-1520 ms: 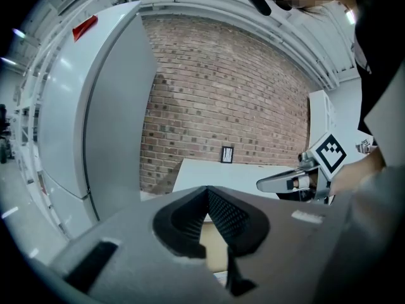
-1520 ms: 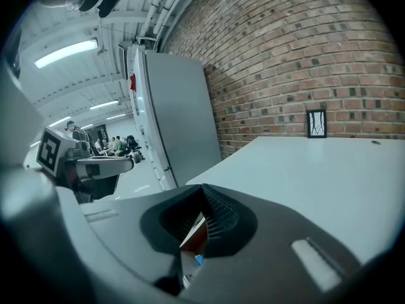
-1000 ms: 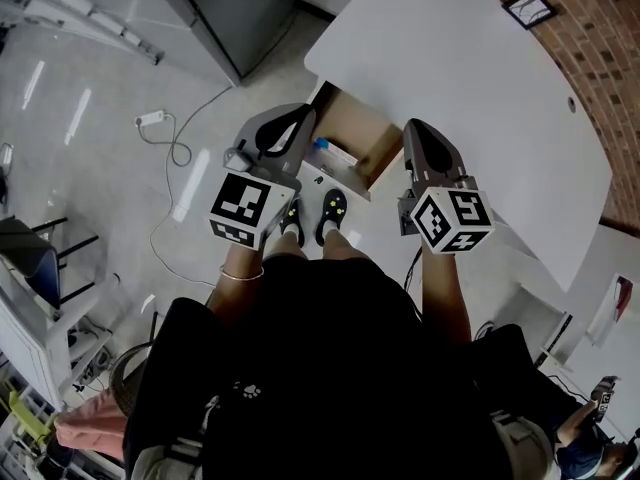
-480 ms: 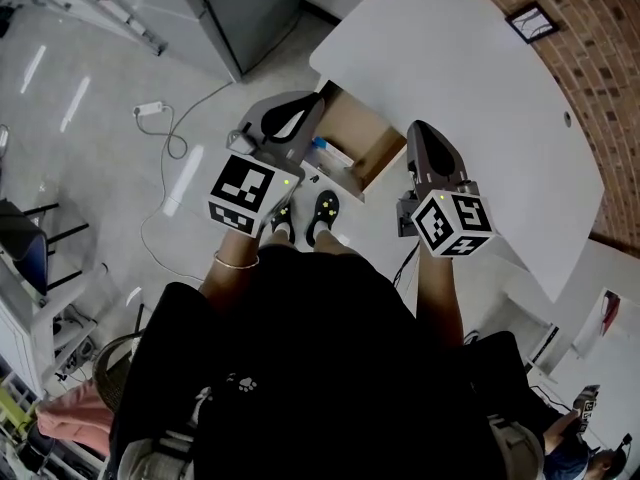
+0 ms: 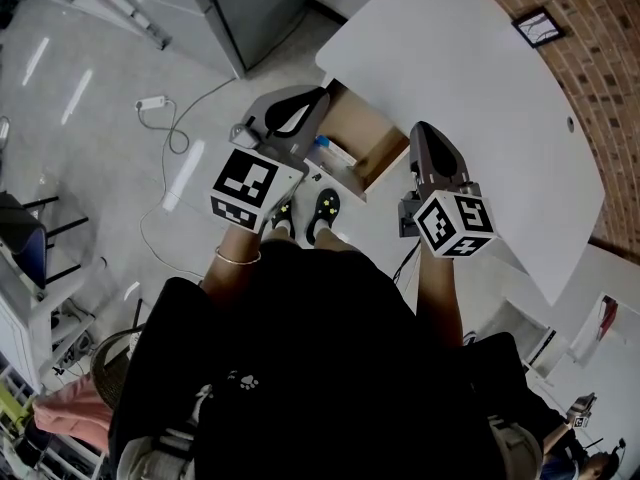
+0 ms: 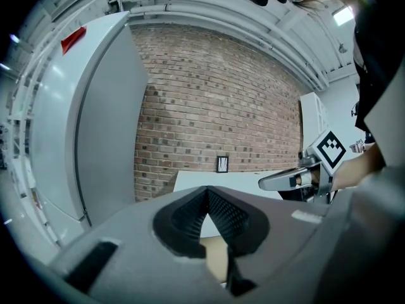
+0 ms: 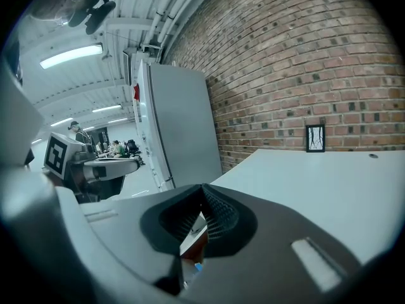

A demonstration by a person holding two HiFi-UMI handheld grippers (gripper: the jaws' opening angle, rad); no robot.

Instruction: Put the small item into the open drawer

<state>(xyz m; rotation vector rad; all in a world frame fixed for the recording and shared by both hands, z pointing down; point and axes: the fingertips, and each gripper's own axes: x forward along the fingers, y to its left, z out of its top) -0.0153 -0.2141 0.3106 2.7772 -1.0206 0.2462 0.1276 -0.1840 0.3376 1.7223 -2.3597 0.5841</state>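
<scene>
At the near edge of a white table (image 5: 470, 78), a person is standing over an open drawer (image 5: 372, 126) and holding a gripper in each hand. The left gripper (image 5: 316, 98) is hovering above the drawer's left end with its jaws pressed together and nothing between them; in the left gripper view its ribbed pads (image 6: 226, 211) are meeting at the tips. The right gripper (image 5: 421, 131) is hanging over the table edge just to the right of the drawer, its jaws likewise closed tight and empty.

The small item (image 5: 334, 152) — a white piece with a blue end — is lying inside the drawer, along the front panel toward the left corner, apart from both grippers. The drawer's brown inside is showing bare behind it.

Below the drawer front, the person's dark shoes (image 5: 326, 213) are resting on the pale floor (image 5: 90, 158), and a thin bracelet (image 5: 238, 258) is circling the left wrist. Off to the left, a white power strip (image 5: 150, 103) is trailing a looping cable across the floor near a grey cabinet (image 5: 250, 8). Across the table, a small framed picture (image 5: 535, 26) is standing at the far edge against the brick wall (image 5: 600, 88) — well apart from the drawer.
</scene>
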